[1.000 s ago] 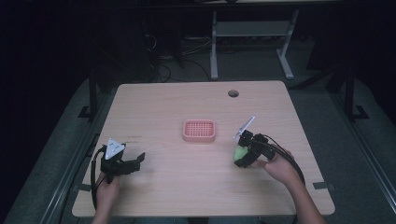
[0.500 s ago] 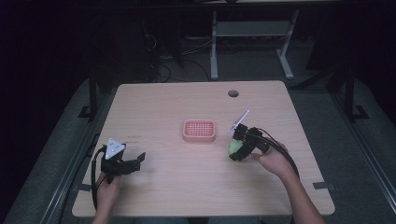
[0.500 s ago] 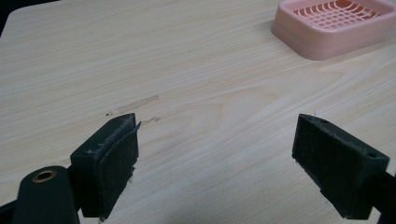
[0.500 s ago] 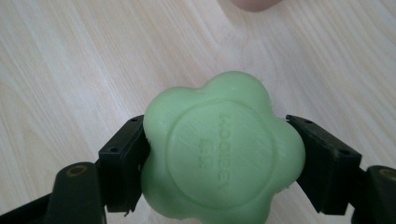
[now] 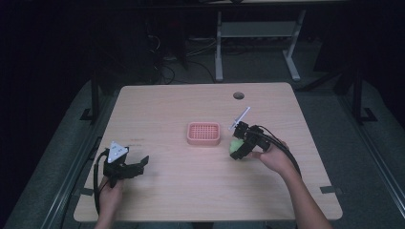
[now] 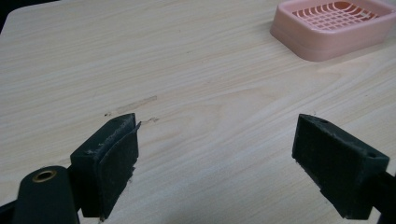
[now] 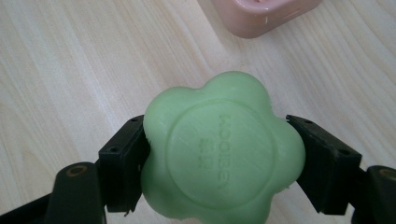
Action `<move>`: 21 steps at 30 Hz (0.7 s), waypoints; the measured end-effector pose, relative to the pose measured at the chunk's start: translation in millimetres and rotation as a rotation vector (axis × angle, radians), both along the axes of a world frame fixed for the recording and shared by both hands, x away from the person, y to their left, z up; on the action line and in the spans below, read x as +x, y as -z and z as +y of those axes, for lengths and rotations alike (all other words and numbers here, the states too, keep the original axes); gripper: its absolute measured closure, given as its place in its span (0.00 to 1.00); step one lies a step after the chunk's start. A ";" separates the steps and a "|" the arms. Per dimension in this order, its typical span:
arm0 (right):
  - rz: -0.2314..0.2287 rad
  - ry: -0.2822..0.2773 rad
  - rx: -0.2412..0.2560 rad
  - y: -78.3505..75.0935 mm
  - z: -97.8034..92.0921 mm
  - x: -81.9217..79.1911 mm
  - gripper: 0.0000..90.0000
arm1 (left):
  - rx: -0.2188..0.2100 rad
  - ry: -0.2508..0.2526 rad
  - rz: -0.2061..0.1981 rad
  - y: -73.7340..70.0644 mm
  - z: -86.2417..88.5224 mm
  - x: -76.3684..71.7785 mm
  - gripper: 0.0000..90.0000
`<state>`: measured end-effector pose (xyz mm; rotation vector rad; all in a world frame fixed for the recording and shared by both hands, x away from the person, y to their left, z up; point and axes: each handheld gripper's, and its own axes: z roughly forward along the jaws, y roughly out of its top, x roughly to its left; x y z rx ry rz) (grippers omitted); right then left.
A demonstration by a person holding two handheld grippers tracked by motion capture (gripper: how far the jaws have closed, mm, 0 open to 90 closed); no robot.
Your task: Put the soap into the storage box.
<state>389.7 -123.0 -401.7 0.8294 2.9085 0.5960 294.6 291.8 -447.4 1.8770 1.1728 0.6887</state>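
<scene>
The pale green flower-shaped bar of soap point(image 7: 223, 151) sits clamped between the jaws of the right tool point(image 5: 241, 143), gripped across its lobed edge with its embossed face toward that tool's camera, just right of the pink slotted plastic soap dish point(image 5: 204, 133) on the light wooden bench point(image 5: 162, 102). That side grip probably leaves the underside free for setting it flat in the dish. The left tool point(image 5: 133, 168) rests at the bench's near left, jaws apart and holding nothing.

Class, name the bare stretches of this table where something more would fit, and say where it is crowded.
Bare: the far strip between the pink soap dish and the cable hole, and the near middle between the grippers. Crowded: right of the dish, where the right gripper holds green soap.
</scene>
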 end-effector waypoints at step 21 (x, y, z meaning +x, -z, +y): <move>-0.020 -0.052 -0.003 -18.2 32.2 21.8 0.28 | -0.013 -0.013 0.000 -0.3 2.1 0.3 0.16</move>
